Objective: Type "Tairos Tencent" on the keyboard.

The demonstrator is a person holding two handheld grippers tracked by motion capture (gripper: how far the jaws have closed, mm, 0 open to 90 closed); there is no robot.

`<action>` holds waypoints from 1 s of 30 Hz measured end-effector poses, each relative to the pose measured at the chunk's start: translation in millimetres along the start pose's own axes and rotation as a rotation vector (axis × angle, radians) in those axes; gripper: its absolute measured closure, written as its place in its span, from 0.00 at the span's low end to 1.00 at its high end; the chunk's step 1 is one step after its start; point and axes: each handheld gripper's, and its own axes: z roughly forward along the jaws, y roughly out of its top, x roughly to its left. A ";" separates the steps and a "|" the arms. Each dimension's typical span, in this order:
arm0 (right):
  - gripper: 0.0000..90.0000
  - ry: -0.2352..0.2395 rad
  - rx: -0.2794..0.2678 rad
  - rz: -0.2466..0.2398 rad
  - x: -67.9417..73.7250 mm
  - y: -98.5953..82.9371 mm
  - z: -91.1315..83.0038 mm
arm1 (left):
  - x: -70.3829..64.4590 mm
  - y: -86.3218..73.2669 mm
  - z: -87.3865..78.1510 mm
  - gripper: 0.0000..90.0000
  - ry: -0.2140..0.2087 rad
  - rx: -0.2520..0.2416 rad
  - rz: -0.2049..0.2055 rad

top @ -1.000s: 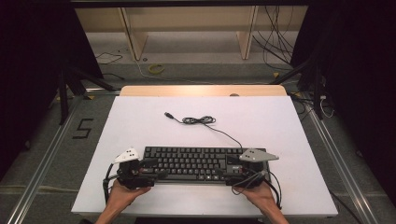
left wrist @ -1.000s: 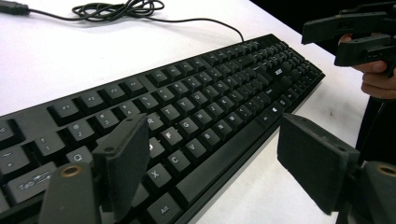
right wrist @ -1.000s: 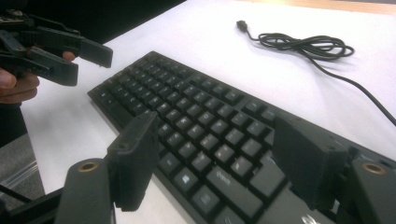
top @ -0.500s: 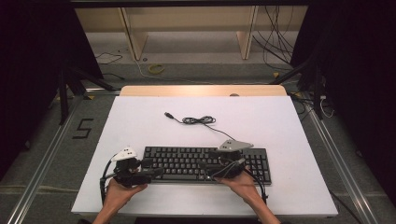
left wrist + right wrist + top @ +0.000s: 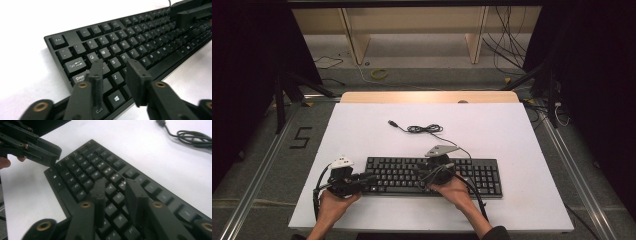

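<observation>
Claws over keyboard (image 5: 432, 175): left claw (image 5: 113, 71) at end, right claw (image 5: 115, 192) mid-keys.

One keyboard (image 5: 434, 176) lies on the one white surface (image 5: 362, 130), and one cable (image 5: 424, 129) runs from it, bunched into a single coil and ending in one plug (image 5: 393, 123). Two tongs are at the keyboard, the left tongs (image 5: 371, 176) and the right tongs (image 5: 422, 169), each with two black jaws and each held by one hand, so two hands (image 5: 332, 202) in all. One painted figure 5 (image 5: 301, 137) marks the floor beside the surface.
</observation>
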 end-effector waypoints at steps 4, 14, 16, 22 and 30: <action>0.88 0.009 0.018 0.001 2.5 4.4 12.3 | 1.4 -0.7 0.8 0.86 0.004 0.024 0.009; 1.00 0.025 0.060 -0.015 10.5 12.5 38.6 | 3.2 -1.6 1.7 0.99 0.019 0.063 0.023; 1.00 0.021 0.067 -0.019 11.2 13.3 42.0 | 4.5 -1.8 1.8 0.99 0.021 0.069 0.023; 1.00 0.015 0.087 -0.024 12.3 14.3 50.9 | 5.8 -2.6 3.6 0.99 0.024 0.091 0.021; 1.00 0.009 0.102 -0.013 12.4 13.1 60.7 | 6.9 -3.2 5.0 0.99 0.026 0.103 0.017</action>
